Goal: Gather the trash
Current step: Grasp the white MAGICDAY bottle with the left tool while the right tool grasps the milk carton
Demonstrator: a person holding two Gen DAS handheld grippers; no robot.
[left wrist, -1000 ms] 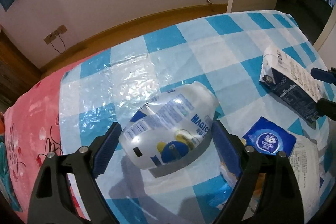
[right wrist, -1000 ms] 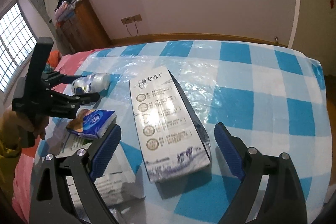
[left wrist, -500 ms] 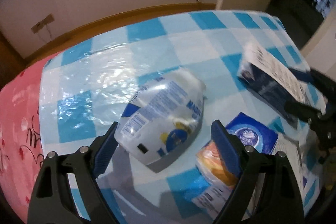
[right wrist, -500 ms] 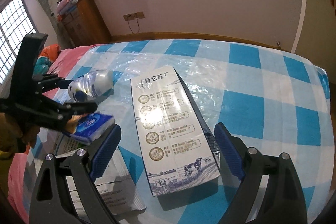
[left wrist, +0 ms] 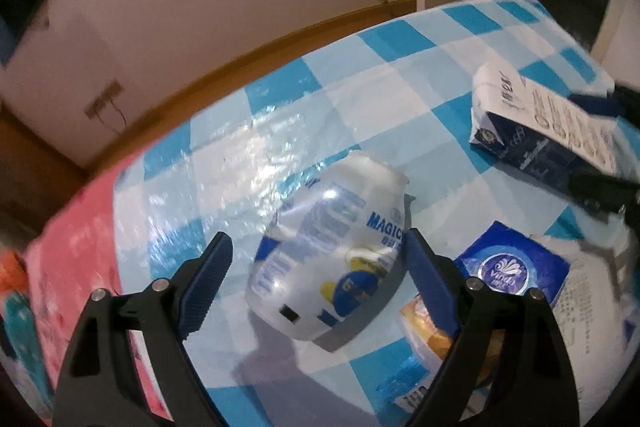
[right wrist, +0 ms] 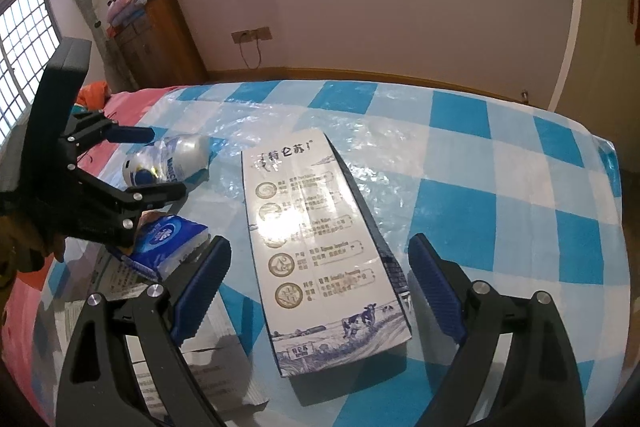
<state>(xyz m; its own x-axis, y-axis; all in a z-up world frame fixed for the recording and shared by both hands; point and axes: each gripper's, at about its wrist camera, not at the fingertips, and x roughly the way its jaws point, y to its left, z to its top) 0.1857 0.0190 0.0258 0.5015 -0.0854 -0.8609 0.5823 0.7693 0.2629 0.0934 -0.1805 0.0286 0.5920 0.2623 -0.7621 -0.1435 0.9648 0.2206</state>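
A crushed clear plastic bottle [left wrist: 332, 255] with a blue and white label lies on the checked table [left wrist: 280, 131]. My left gripper [left wrist: 316, 241] is open, one finger on each side of the bottle, not closed on it. A white and dark blue milk carton [right wrist: 320, 235] lies flat between the fingers of my open right gripper [right wrist: 320, 247]. In the right wrist view the left gripper [right wrist: 160, 163] straddles the bottle [right wrist: 180, 159] at the left. In the left wrist view the carton [left wrist: 540, 131] and the right gripper [left wrist: 600, 147] are at the right edge.
A blue tissue pack [left wrist: 508, 267], an orange wrapper [left wrist: 424, 323] and printed white paper [right wrist: 160, 347] lie near the table's front. A pink floral cloth [left wrist: 80, 247] hangs at the left edge. A wooden cabinet [right wrist: 160, 39] stands by the far wall.
My left gripper has shifted a little around the bottle, still open. The right gripper has stayed open with the carton between its fingers. Nothing has been gripped.
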